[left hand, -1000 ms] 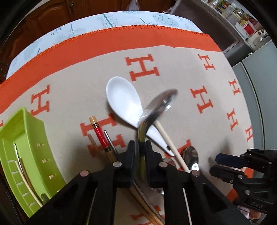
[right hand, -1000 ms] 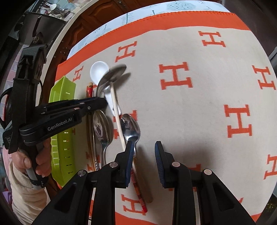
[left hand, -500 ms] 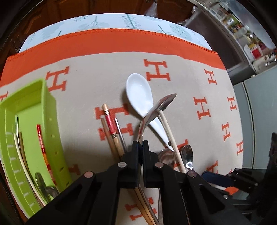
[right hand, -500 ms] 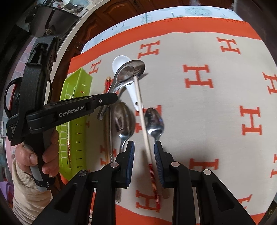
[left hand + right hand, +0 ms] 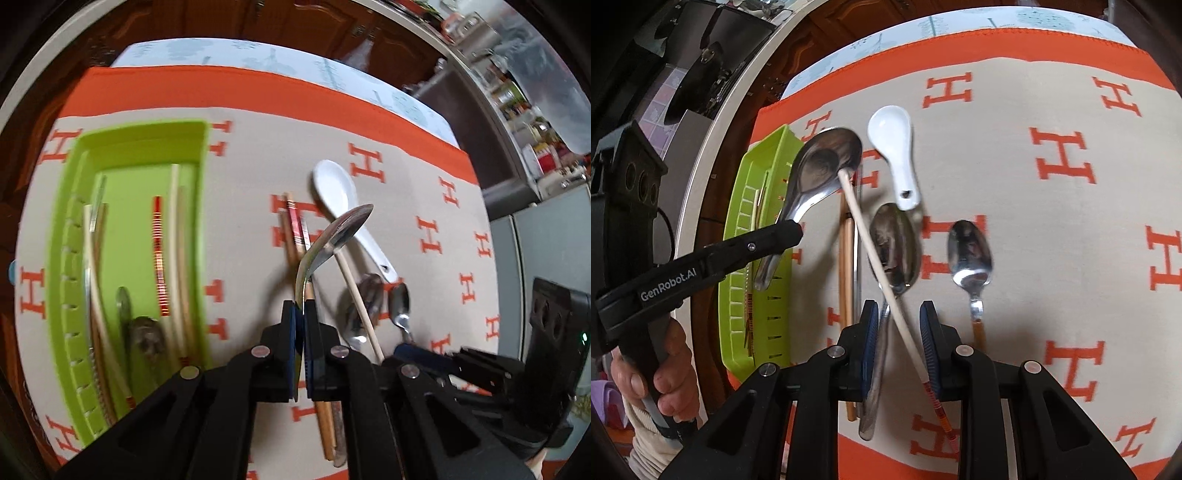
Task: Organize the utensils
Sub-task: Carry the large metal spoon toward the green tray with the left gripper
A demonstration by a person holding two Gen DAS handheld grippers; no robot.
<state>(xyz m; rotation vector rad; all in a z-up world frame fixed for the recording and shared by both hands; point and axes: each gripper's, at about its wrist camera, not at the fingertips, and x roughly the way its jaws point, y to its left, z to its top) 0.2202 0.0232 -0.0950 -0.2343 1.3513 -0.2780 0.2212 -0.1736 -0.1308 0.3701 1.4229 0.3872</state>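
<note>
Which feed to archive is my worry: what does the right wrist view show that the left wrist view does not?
Only the right wrist view shows the hand around the left gripper's handle, and the small spoon's brown handle. Only the left wrist view shows the kitchen shelves with jars. Both show the left gripper shut on the metal spoon, the white spoon, the green tray and the lettered cloth.
</note>
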